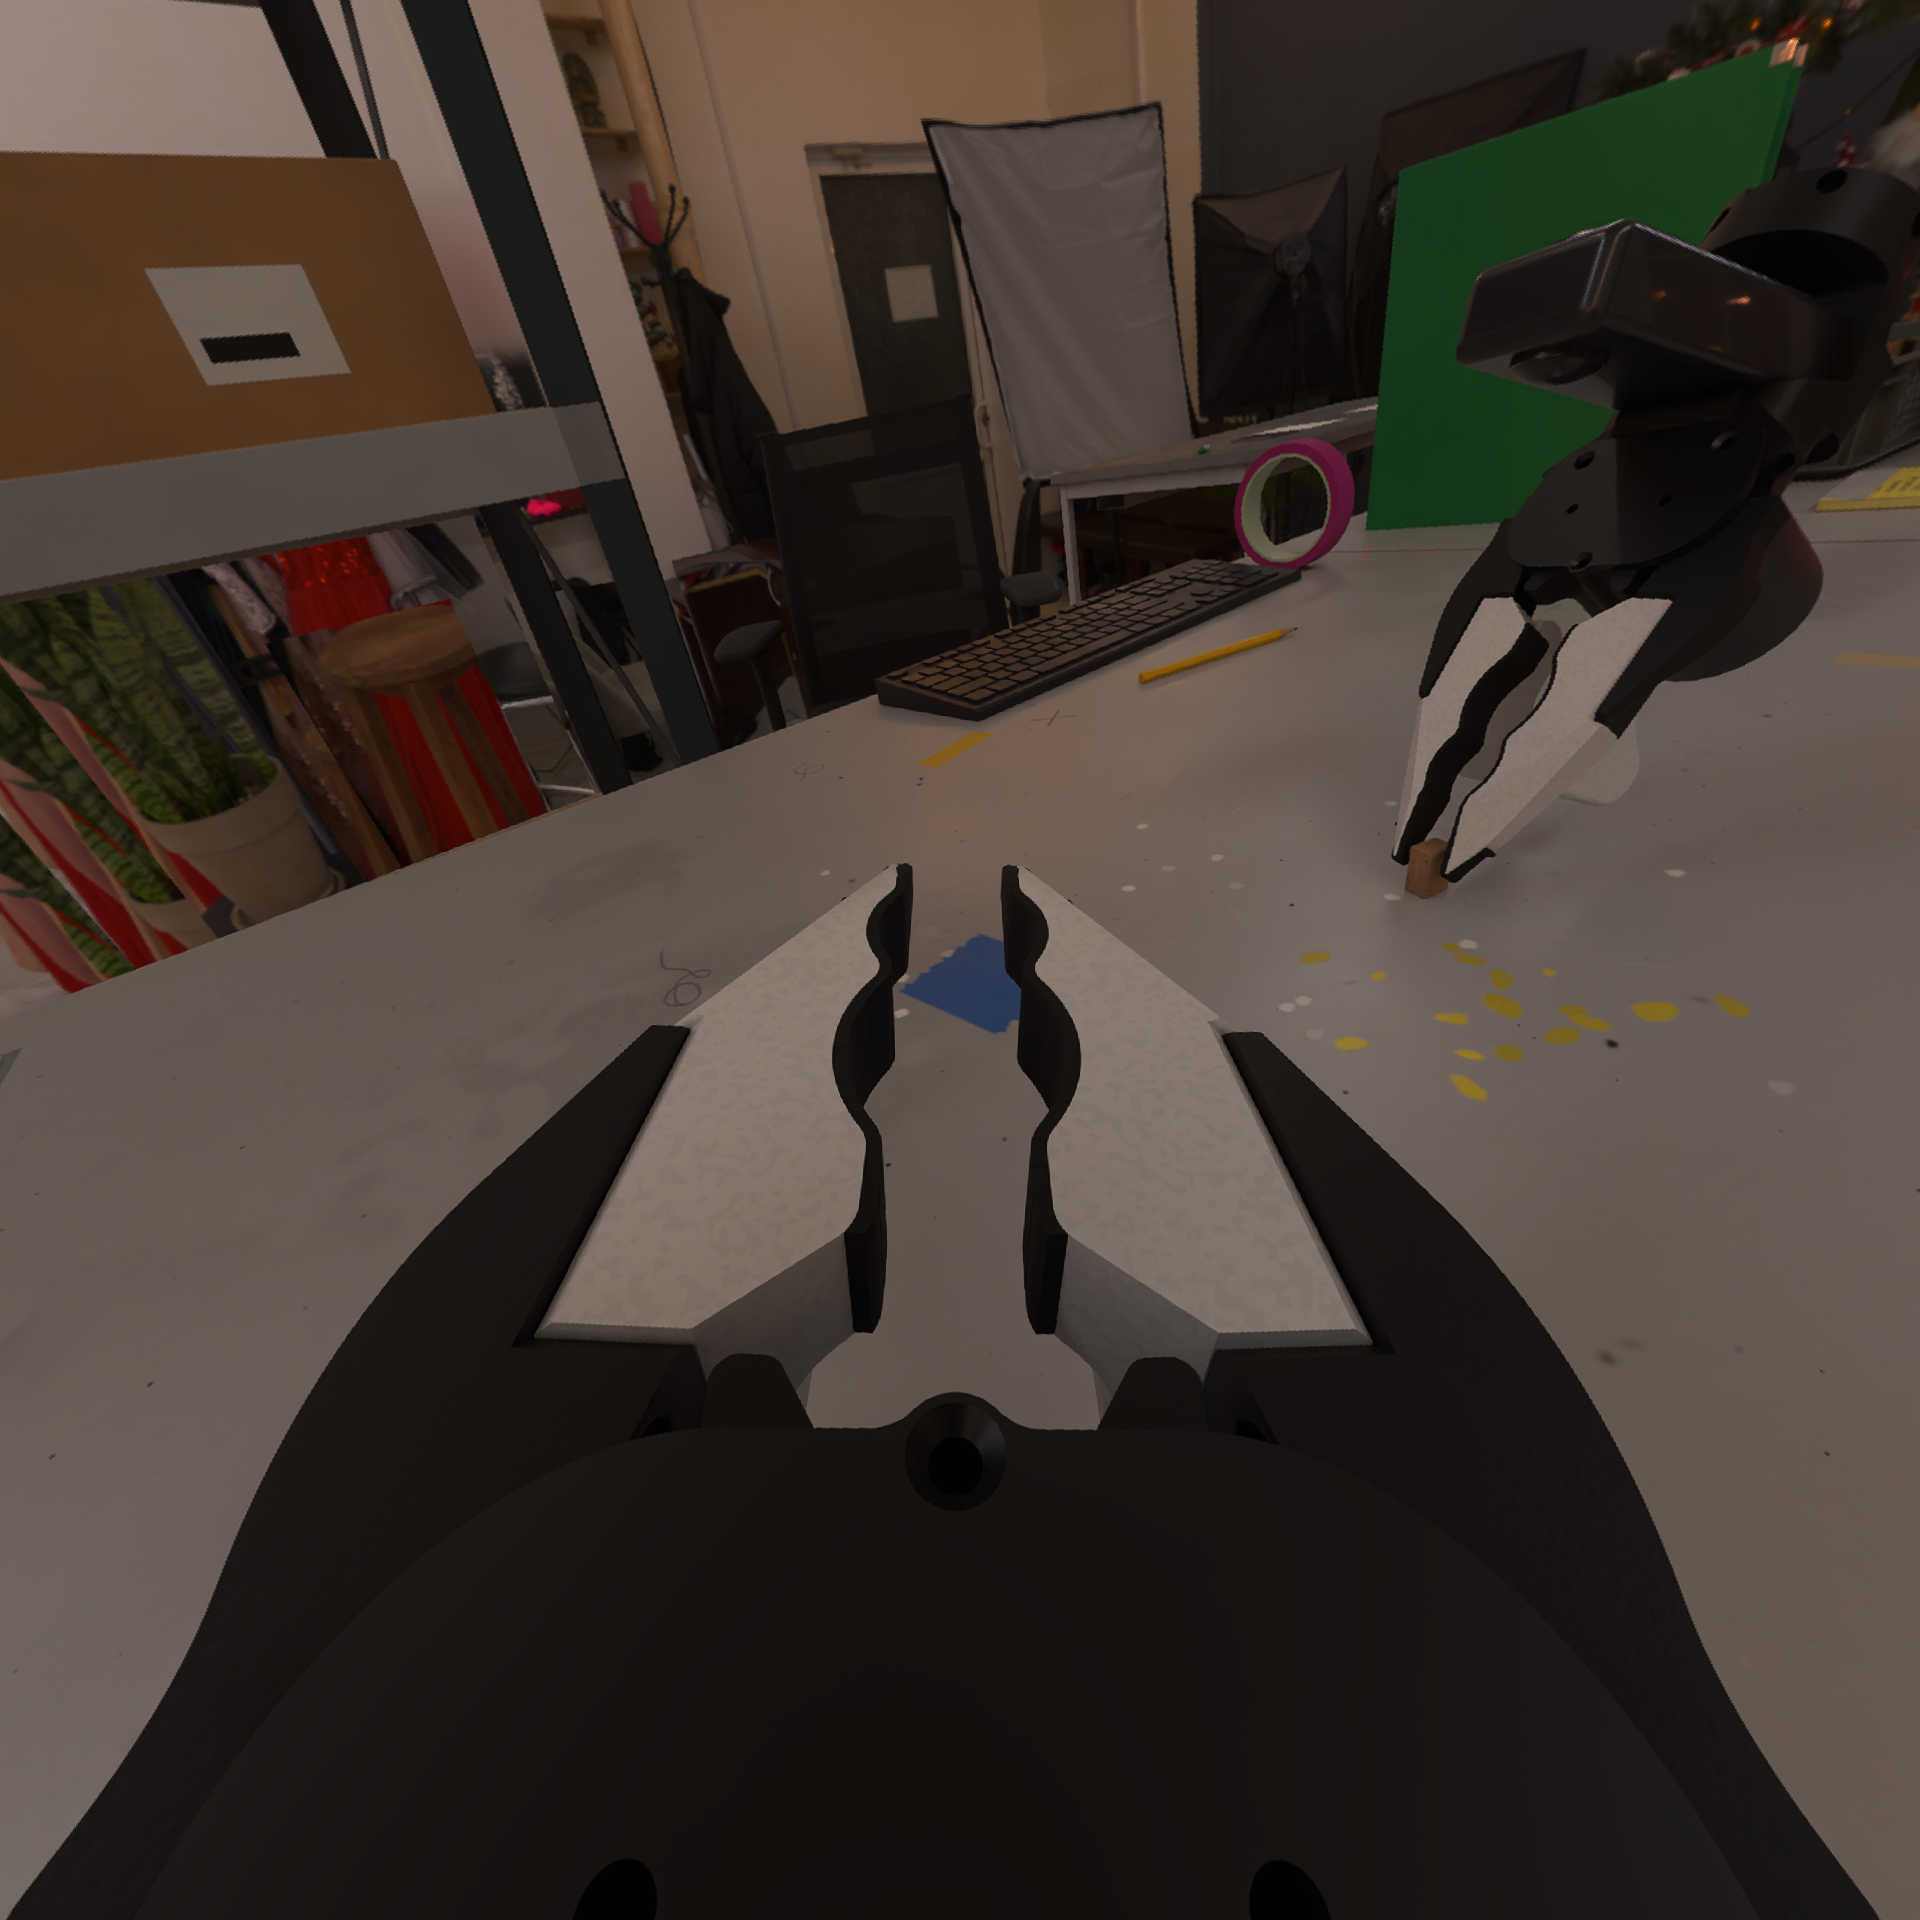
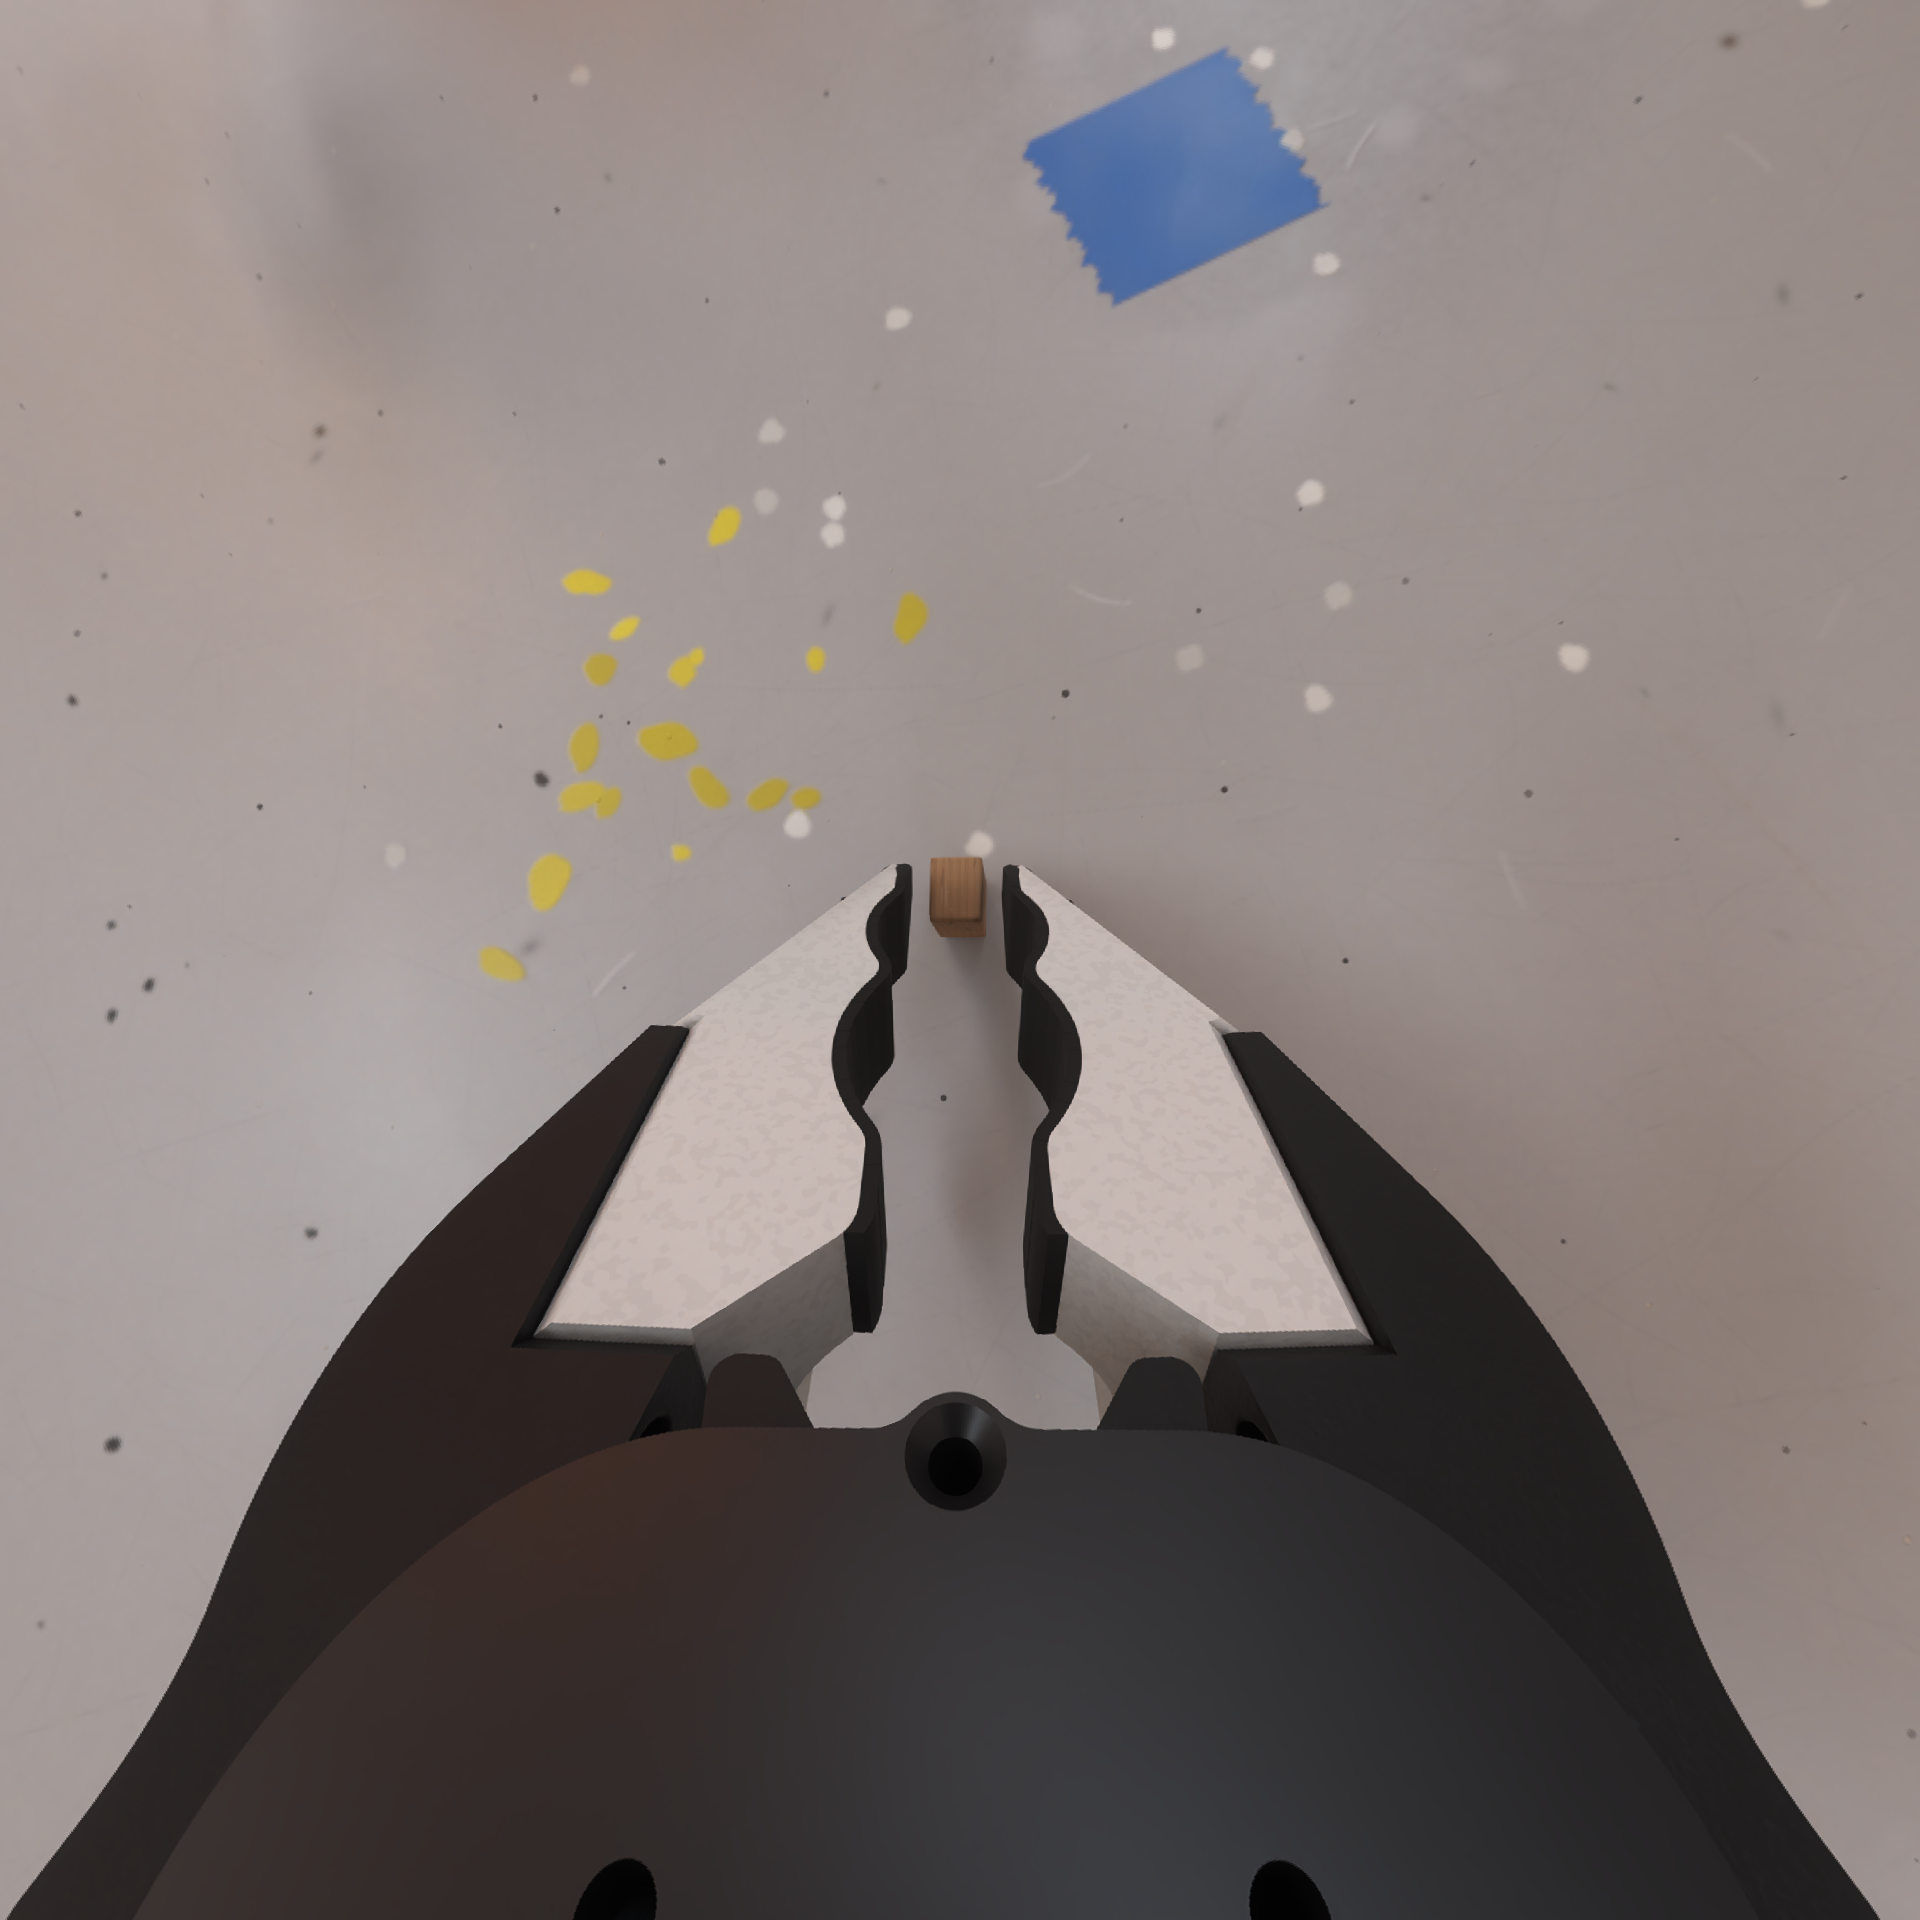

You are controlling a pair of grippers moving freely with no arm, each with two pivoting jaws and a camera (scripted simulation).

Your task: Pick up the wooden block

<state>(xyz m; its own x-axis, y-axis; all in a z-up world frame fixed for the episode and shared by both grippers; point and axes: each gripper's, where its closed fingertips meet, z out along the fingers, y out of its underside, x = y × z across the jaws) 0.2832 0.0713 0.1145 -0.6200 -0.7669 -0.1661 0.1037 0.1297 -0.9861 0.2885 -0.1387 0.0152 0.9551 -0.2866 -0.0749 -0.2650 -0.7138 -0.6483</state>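
The right gripper [image 2: 956, 883] has its white, wavy-edged jaws spread around the small tan wooden block [image 2: 957, 898], which stands between the tips on the matte grey desk [image 2: 1455, 935] without visibly touching them. The left gripper [image 1: 956, 883] hovers with jaws spread and empty above a blue tape patch [image 1: 966, 982]. Yellow paint flecks [image 2: 665, 740] lie near the block; a black keyboard [image 1: 1081, 634], yellow pencil [image 1: 1216, 655] and magenta tape roll [image 1: 1294, 502] sit toward the far edge, beyond which stand metal shelving [image 1: 312, 488] and a green board [image 1: 1538, 312].

The left gripper [image 1: 956, 883] was held low and nearly level, its two white fingers spread with a clear gap between the tips and nothing in it. The right gripper [image 2: 956, 883] pointed steeply downward, its fingers likewise parted, their tips close to the surface [image 2: 1455, 935].
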